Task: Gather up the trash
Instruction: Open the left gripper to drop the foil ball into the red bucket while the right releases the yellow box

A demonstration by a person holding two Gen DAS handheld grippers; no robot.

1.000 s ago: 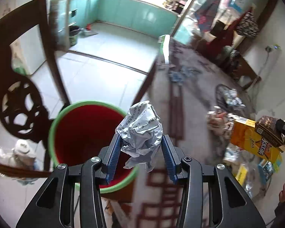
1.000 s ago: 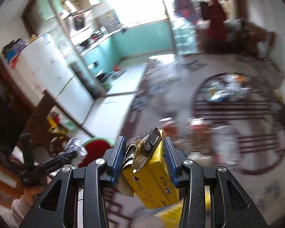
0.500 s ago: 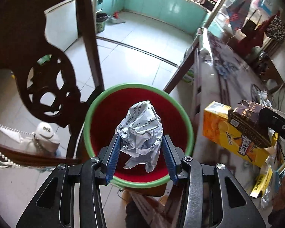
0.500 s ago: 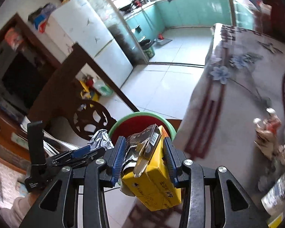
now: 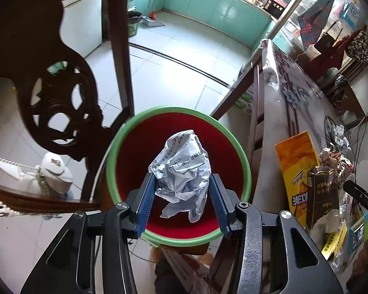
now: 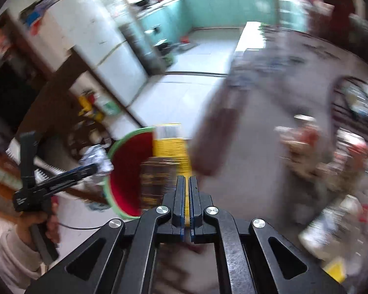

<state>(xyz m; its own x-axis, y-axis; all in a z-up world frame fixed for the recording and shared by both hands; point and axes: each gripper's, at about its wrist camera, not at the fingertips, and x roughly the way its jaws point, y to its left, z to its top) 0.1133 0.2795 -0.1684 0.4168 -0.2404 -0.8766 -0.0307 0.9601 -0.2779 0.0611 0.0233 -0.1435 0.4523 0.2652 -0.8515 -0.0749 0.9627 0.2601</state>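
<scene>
Paper first, in the left wrist view. The left gripper (image 5: 182, 196) has its 2 blue fingers about half open, and they squeeze a crumpled paper ball (image 5: 181, 169) from both sides. The ball hangs in the middle of the frame, right over the red bin (image 5: 174, 109) with the green rim. 1 second ago the bin was low and to the left, and only part of it was under the ball. Now it sits round and whole under the ball, so I think the paper is ready to drop. A dark wood chair (image 5: 49, 85) fills the left side. At the right edge, a yellow box (image 5: 294, 161) and a brown pack (image 5: 322, 196) stand close together by the side of the table (image 5: 294, 93), just beside the bin.

Next is the right wrist view, which is very blurry (the hand must be moving fast). The right gripper (image 6: 187, 183) now has its 2 fingers almost together, with only a thin yellow strip in the gap. Half a second ago they were wide apart around the yellow box. Now the box and pack show as a smear past the fingertips, next to the bin on the left. I cannot tell if the fingers pinch a thin edge of the box or have lost it. If it slipped out, it may miss the bin.
</scene>
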